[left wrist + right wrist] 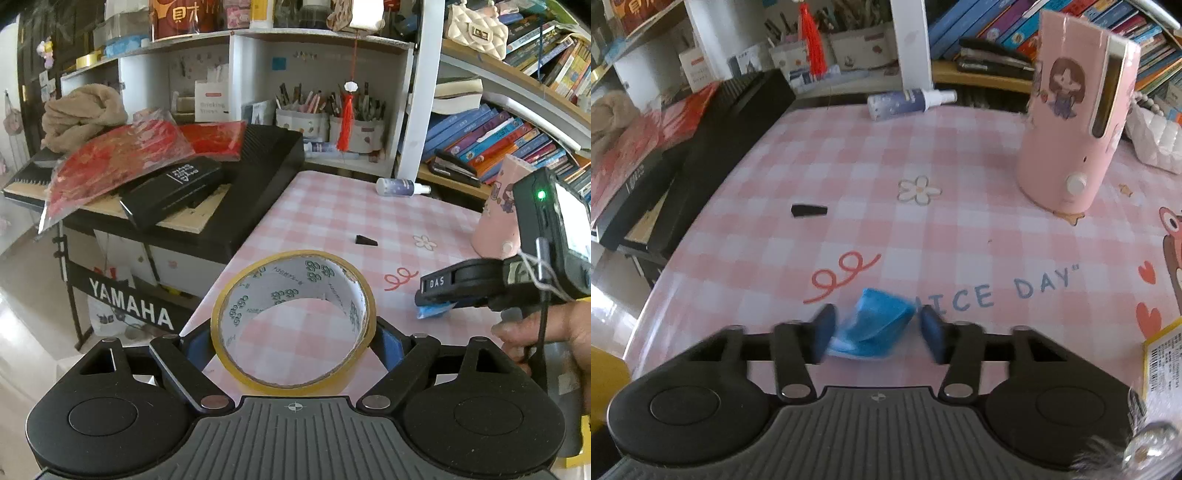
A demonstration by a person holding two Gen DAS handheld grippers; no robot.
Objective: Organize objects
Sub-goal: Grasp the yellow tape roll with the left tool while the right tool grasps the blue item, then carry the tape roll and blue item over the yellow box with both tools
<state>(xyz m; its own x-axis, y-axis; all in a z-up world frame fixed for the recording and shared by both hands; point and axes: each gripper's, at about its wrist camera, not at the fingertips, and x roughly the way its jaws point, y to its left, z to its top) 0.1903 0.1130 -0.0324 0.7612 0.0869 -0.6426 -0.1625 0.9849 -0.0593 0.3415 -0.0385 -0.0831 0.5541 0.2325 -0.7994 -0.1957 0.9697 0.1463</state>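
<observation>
Our left gripper (294, 341) has its jaws clamped on a hollow ring of yellowish packing tape (293, 321) with a white printed core, low at frame centre, its hole facing us above the pink checked vinyl worktop (332, 218). Our right gripper (877, 330) brackets a crumpled, soft blue plastic packet (873, 325) lying on the worktop, low in its frame; motion blur means we cannot tell whether the pads press it yet.

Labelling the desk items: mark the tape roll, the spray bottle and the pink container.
tape roll (295, 321), left wrist view, on its printed inner wall
spray bottle (901, 103), right wrist view, on its blue body
pink container (1071, 122), right wrist view, on its front face
</observation>
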